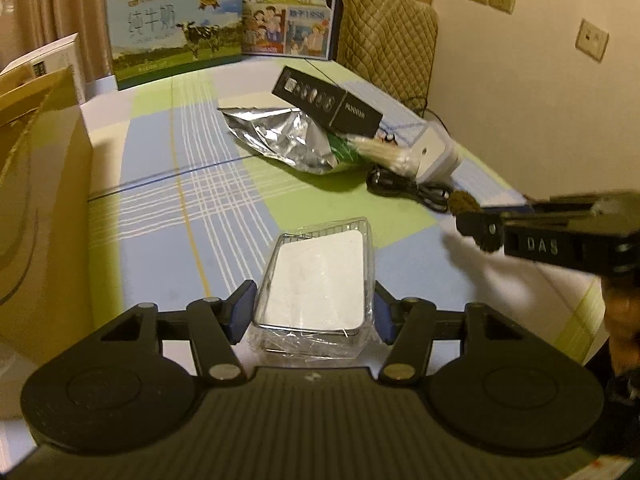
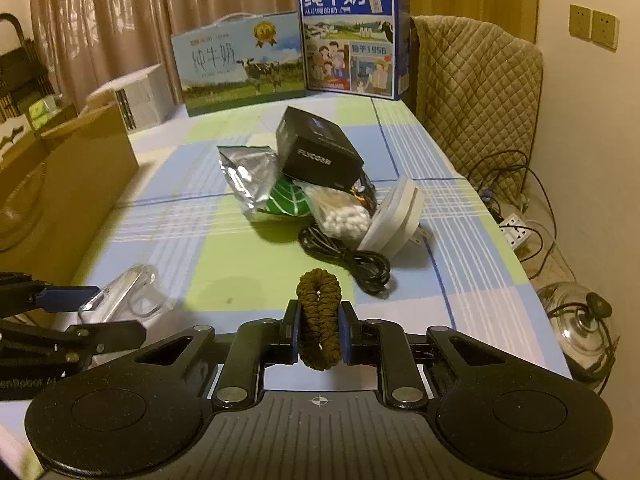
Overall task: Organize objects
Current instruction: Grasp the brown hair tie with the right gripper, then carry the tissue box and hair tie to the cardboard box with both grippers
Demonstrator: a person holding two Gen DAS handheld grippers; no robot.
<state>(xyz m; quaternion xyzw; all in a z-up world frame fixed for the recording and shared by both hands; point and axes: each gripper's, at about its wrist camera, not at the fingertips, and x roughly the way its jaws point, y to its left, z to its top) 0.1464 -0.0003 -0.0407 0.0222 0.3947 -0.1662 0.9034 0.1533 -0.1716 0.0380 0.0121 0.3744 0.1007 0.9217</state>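
My left gripper [image 1: 314, 308] is shut on a clear plastic box [image 1: 320, 276] with a white card inside; its blue pads [image 1: 244, 304] press on both sides. The box hangs just above the checked tablecloth [image 1: 180, 208]. My right gripper [image 2: 320, 332] is shut on a brown braided hair tie [image 2: 319, 292], which stands up between the pads. In the left wrist view the right gripper [image 1: 480, 226] comes in from the right edge with the hair tie [image 1: 464, 202]. In the right wrist view the left gripper [image 2: 108, 312] and clear box [image 2: 132, 292] are at the lower left.
A pile lies mid-table: black box [image 2: 320, 152], foil bag [image 2: 246, 176], bag of cotton swabs [image 2: 344, 212], white plug adapter [image 2: 396, 216], black cable [image 2: 352, 260]. An open cardboard box [image 2: 80, 168] stands left. Two milk cartons [image 2: 348, 36] stand at the back, a quilted chair [image 2: 476, 92] right.
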